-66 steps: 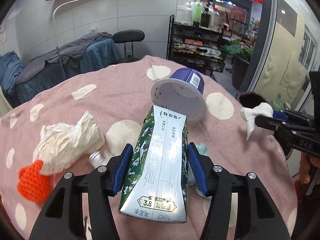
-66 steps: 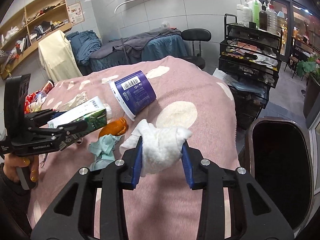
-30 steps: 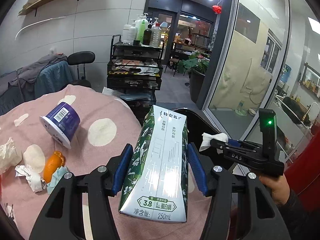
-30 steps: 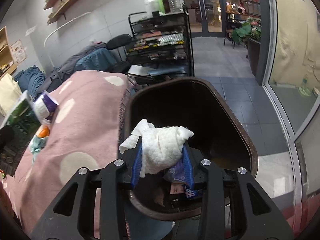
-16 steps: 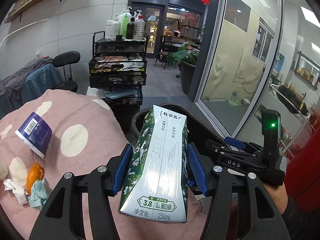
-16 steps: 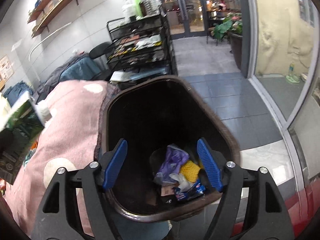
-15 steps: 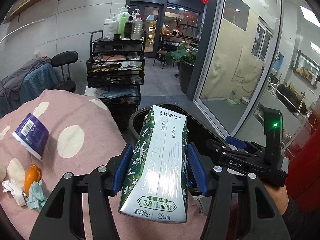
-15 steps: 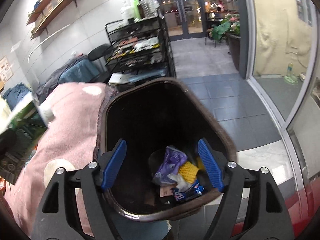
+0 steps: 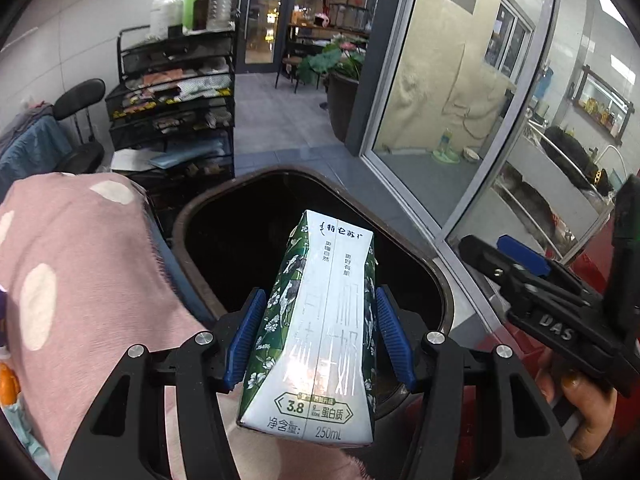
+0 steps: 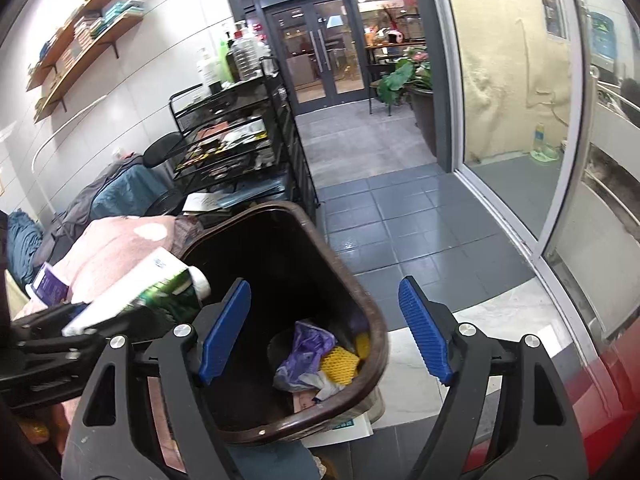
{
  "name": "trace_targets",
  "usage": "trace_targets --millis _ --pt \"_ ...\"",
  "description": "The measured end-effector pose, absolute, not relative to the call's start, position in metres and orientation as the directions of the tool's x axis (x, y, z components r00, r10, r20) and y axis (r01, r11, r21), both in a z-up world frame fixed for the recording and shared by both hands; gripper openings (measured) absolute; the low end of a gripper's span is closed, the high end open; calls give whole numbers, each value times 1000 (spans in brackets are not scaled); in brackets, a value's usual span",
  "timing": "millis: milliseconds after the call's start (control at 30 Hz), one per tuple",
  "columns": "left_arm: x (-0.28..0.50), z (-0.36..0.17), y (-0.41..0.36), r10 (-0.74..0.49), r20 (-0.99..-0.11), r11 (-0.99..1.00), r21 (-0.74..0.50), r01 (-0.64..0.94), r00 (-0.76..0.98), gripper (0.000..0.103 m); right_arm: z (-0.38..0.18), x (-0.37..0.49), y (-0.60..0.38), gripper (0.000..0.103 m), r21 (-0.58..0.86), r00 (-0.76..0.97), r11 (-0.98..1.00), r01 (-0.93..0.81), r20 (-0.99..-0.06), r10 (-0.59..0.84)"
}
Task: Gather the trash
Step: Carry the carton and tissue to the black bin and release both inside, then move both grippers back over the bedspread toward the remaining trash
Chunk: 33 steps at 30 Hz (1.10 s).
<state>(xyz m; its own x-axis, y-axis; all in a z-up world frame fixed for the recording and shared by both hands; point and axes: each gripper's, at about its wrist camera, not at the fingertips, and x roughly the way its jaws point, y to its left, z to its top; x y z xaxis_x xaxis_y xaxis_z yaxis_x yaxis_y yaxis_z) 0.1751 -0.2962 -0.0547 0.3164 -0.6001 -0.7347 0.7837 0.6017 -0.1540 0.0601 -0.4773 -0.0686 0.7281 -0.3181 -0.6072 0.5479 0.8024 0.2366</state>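
My left gripper (image 9: 320,338) is shut on a green and white 250 mL milk carton (image 9: 320,320) and holds it over the near rim of a dark brown trash bin (image 9: 208,208). The carton (image 10: 148,294) also shows in the right wrist view, at the bin's left rim (image 10: 376,320). My right gripper (image 10: 324,328) is open and empty above the bin's right side. It also shows in the left wrist view (image 9: 500,256), right of the bin. Purple, yellow and white trash (image 10: 316,356) lies in the bin.
A pink table cover with white dots (image 9: 80,264) lies left of the bin. A purple cup (image 10: 50,288) lies on it. A black wire rack (image 9: 176,108) stands behind the bin. A glass door (image 9: 460,100) is on the right. Grey floor tiles (image 10: 400,216) stretch beyond.
My right gripper opened and let the white tissue fall into the bin, then drew to the right. My left gripper carried the carton from the table to over the bin.
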Motion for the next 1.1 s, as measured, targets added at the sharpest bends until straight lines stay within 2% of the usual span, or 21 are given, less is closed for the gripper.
trace_targets --millis 333,400,433,467,600,1100 --pt "182 -79 -328 -545 -805 596 -175 784 235 58 -71 56 -494 76 222 701 776 590 -617 -357" --pt "182 -80 -327 -542 -808 597 -176 783 231 70 -71 56 -494 76 220 700 776 591 -618 -358" --pt "182 -79 -325 -542 -806 602 -173 780 239 81 -71 56 -494 76 221 700 777 590 -619 -356" --pt "181 -78 -323 -544 -801 607 -170 776 250 87 -71 56 -494 76 220 700 778 588 -620 -354" --pt "176 -61 -308 -574 -767 615 -174 769 286 93 -71 59 -489 78 216 704 788 577 -620 -346" --pt "150 -10 -214 -567 -622 719 -54 693 539 98 -54 79 -435 88 200 781 882 427 -573 -248"
